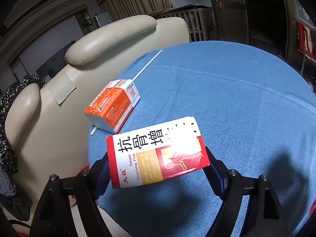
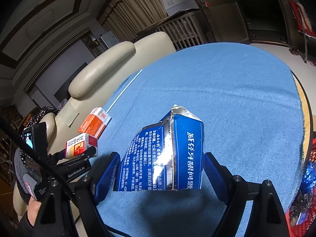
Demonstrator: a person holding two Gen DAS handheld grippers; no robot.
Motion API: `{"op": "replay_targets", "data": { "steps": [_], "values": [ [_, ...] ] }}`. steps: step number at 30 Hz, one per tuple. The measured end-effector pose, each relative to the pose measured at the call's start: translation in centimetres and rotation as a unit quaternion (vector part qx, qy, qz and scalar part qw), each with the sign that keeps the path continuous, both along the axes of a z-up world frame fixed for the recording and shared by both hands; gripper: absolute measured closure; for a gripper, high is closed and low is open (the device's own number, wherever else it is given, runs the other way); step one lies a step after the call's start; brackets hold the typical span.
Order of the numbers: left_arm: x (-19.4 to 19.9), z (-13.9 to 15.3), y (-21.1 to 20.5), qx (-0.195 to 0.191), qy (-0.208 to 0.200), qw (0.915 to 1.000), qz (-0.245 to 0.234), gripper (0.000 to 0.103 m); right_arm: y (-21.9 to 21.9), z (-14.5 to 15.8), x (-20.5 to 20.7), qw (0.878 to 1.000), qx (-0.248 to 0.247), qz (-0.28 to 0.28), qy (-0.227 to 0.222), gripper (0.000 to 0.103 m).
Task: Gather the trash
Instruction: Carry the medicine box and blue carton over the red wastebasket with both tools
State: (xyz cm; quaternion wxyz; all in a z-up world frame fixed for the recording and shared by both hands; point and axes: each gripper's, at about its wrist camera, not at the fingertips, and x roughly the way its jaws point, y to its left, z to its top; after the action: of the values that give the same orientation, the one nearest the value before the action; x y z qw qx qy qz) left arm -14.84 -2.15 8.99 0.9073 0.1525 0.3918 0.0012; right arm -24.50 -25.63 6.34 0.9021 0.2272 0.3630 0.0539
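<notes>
My left gripper (image 1: pixel 158 162) is shut on a red and white medicine box (image 1: pixel 156 152) and holds it above the blue tablecloth (image 1: pixel 227 90). The same box (image 2: pixel 81 145) and left gripper (image 2: pixel 79 154) show at the left of the right wrist view. My right gripper (image 2: pixel 162 167) is shut on a crumpled blue toothpaste box (image 2: pixel 167 158), held above the cloth. An orange and white box (image 1: pixel 112 104) lies on the cloth near the table's left edge, on a thin white stick (image 1: pixel 147 64). It also shows in the right wrist view (image 2: pixel 94 122).
A cream leather sofa (image 1: pixel 83 63) stands just past the table's left edge. A red mesh basket (image 2: pixel 304 207) holding trash sits at the table's right edge. A wooden crib (image 1: pixel 189 21) and cabinet stand behind.
</notes>
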Motion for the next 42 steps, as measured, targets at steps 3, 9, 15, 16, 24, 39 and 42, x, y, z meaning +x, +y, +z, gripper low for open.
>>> {"op": "replay_targets", "data": {
  "steps": [3, 9, 15, 16, 24, 39, 42],
  "values": [
    [0.1, 0.0, -0.5, 0.003, 0.001, 1.0, -0.002, 0.019, -0.5, 0.1, -0.3, 1.0, 0.005, -0.007, -0.003, 0.016],
    [-0.3, 0.3, -1.8, 0.006, 0.0, 0.9999, -0.014, 0.019, -1.3, -0.1, -0.8, 1.0, 0.014, -0.018, -0.005, 0.016],
    [-1.0, 0.5, -5.0, -0.002, 0.004, 0.9986, -0.052, 0.019, -3.3, 0.0, -1.7, 0.998, 0.017, -0.051, -0.01, 0.016],
    [-1.2, 0.5, -5.9, -0.003, 0.005, 0.9981, -0.062, 0.019, -3.8, 0.1, -2.1, 0.998, 0.015, -0.059, -0.012, 0.016],
    [-2.1, 0.0, -11.3, 0.002, 0.014, 0.9928, -0.119, 0.019, -8.3, -0.4, -4.5, 0.993, 0.02, -0.115, -0.006, 0.016],
    [-2.6, -1.0, -16.9, 0.019, 0.042, 0.9856, -0.162, 0.019, -13.4, -1.6, -7.1, 0.985, 0.033, -0.172, 0.005, 0.016],
    [-2.9, -1.1, -18.1, 0.021, 0.043, 0.9836, -0.174, 0.019, -14.8, -2.0, -8.3, 0.98, 0.032, -0.195, 0.01, 0.016]
  ]
}}
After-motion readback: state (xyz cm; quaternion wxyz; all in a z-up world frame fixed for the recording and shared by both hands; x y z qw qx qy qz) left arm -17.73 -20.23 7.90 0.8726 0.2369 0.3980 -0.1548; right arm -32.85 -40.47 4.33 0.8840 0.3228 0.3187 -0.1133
